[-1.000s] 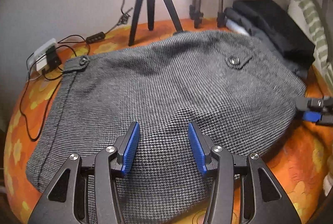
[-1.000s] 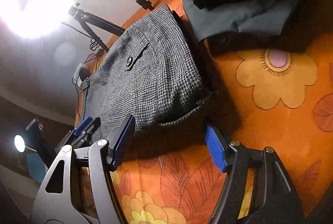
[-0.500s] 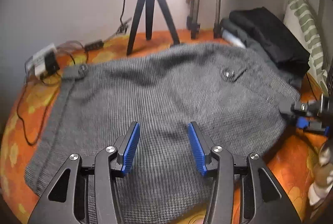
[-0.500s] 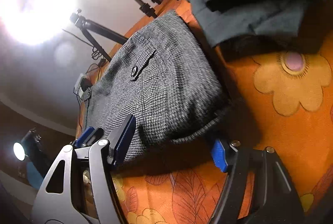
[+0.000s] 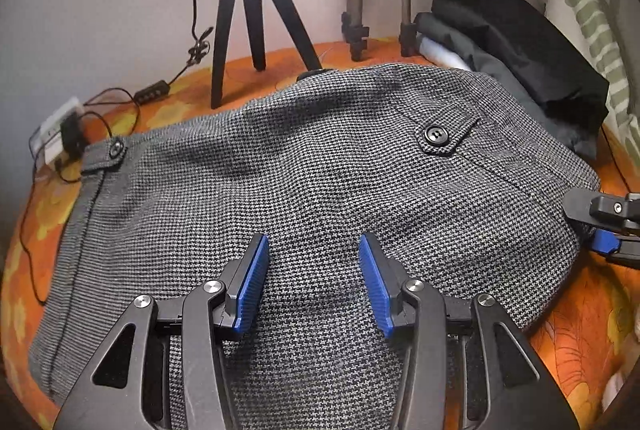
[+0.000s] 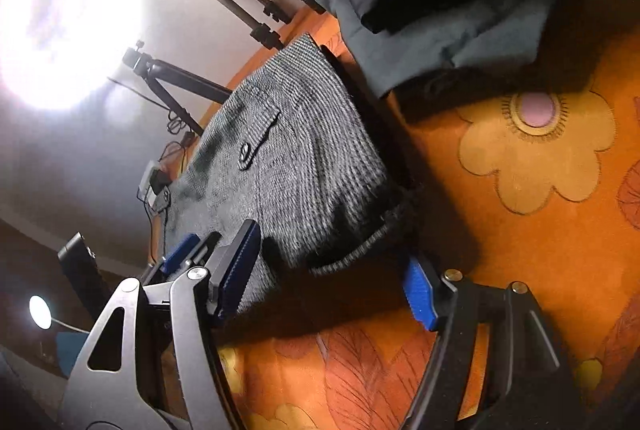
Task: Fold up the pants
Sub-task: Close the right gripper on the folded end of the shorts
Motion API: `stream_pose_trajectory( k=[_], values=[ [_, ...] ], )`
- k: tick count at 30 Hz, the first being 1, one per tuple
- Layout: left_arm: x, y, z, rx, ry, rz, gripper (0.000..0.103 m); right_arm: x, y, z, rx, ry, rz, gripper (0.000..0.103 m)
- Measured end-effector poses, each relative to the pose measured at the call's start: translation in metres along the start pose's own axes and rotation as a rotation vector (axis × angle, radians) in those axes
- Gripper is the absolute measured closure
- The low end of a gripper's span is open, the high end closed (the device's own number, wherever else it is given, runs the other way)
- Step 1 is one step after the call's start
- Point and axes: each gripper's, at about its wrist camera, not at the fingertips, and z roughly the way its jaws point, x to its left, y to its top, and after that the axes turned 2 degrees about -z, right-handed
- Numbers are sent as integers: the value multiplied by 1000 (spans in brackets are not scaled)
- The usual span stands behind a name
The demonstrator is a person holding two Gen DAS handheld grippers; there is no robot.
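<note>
Grey houndstooth pants point(image 5: 320, 158) lie folded and spread on the orange floral bedsheet point(image 5: 580, 314), button flap up. My left gripper point(image 5: 313, 242) hovers low over the near middle of the fabric. Its jaws are closing, with cloth beneath and between the blue pads but not pinched. My right gripper point(image 6: 332, 246) stands open at the pants' right corner point(image 6: 352, 254), the hemmed edge lying between its fingers without being pressed. In the left wrist view the right gripper point(image 5: 608, 230) shows at the right edge of the pants. From the right wrist, the left gripper point(image 6: 184, 250) shows over the cloth.
A stack of folded dark clothes point(image 5: 520, 58) sits at the far right, next to a striped pillow point(image 5: 592, 30). A black tripod point(image 5: 248, 10) and light-stand legs point(image 5: 356, 30) stand behind the pants. A power strip with cables point(image 5: 60, 134) lies at far left.
My left gripper has slid a little forward over the pants and its pads stand slightly closer. The right gripper has rolled a little and sits nearer the pants' corner.
</note>
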Motion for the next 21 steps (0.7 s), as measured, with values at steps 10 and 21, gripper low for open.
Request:
stream_pose_trajectory(
  k=[10, 21],
  values=[
    [7, 4, -2, 1, -46, -53, 59, 15, 7, 4, -49, 10, -11, 79],
    [18, 8, -5, 5, -47, -97, 59, 55, 14, -10, -103, 22, -168, 86]
  ],
)
